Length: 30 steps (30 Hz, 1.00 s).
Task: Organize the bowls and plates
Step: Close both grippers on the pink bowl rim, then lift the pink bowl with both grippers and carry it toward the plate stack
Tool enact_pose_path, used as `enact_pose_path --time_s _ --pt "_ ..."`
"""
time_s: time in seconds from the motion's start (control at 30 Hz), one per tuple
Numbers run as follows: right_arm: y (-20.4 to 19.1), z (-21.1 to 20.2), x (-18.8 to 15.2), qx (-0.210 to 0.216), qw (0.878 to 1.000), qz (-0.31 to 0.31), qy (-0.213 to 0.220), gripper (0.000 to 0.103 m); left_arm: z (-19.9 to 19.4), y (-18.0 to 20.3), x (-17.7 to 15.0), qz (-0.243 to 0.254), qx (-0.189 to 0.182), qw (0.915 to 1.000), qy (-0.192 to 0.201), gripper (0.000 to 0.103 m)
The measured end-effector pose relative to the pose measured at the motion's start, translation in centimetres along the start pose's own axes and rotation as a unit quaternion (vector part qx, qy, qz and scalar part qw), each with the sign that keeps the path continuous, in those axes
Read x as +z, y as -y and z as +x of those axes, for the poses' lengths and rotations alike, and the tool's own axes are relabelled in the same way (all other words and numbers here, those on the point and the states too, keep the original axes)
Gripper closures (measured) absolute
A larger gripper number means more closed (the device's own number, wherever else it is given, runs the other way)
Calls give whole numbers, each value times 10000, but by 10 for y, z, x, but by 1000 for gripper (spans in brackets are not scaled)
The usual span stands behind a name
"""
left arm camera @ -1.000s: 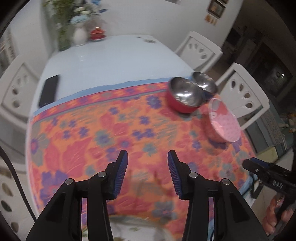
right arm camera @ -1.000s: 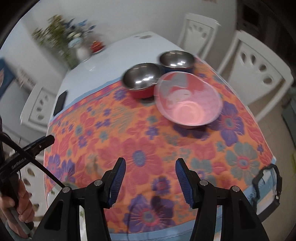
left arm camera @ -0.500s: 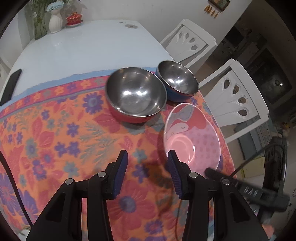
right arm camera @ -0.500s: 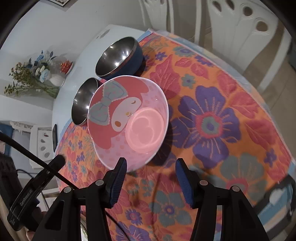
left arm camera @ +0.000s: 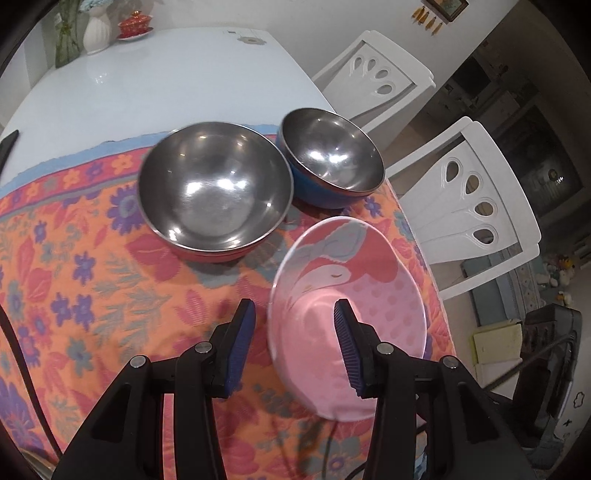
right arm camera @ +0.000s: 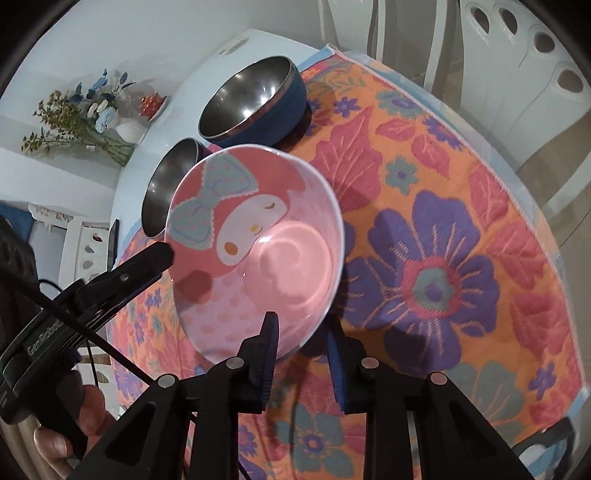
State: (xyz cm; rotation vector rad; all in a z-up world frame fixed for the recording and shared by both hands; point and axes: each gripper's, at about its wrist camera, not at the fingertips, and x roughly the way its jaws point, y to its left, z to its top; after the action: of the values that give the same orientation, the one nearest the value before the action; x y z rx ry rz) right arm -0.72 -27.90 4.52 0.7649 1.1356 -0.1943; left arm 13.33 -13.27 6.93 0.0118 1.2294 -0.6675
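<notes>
Pink bowl [right arm camera: 258, 258], cartoon face with blue bow

From the right wrist, the pink bowl [right arm camera: 258, 251] covers most of the red-sided steel bowl [right arm camera: 162, 199] at ten o'clock, leaving a sliver. The right gripper [right arm camera: 303, 332] straddles the pink rim, its right finger [right arm camera: 338, 354] dropping behind the wall, so contact can't be judged. The left view's phone [left arm camera: 7, 146] is clipped at nine o'clock; the vase [left arm camera: 96, 27] and flowers are cut at eleven. The left gripper's [left arm camera: 293, 321] right finger [left arm camera: 347, 339] masks part of the pink interior.
</notes>
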Motion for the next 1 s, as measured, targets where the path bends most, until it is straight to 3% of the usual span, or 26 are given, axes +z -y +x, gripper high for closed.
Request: enact_pose_path --time_s 0.33,0.5,0.6,0.73,0.83,0.93,1.0 --pt "6 3 20 -50 9994 -322 -91 79 8 7 -13 -122 -193 9997 -103 63" --pt "-1 5 36 -577 9933 -991 -122 79 -3 23 -44 0 -269 9995 -190 63" --pt "4 5 47 -491 9927 -1084 -217 79 -1 25 -61 -11 -422 9985 -342 63" --pt "12 7 47 -382 9929 -1052 -400 79 2 1 -52 -560 -248 9980 -137 63" --pt "18 16 35 -223 9922 -993 -713 79 4 -14 -39 -825 -334 9960 40 63" --pt "19 22 25 -91 9928 -903 -782 79 12 -12 -29 -714 -475 9963 68 63" --pt "18 23 24 -102 9940 -828 -701 79 15 -5 -27 -537 -537 9970 141 73"
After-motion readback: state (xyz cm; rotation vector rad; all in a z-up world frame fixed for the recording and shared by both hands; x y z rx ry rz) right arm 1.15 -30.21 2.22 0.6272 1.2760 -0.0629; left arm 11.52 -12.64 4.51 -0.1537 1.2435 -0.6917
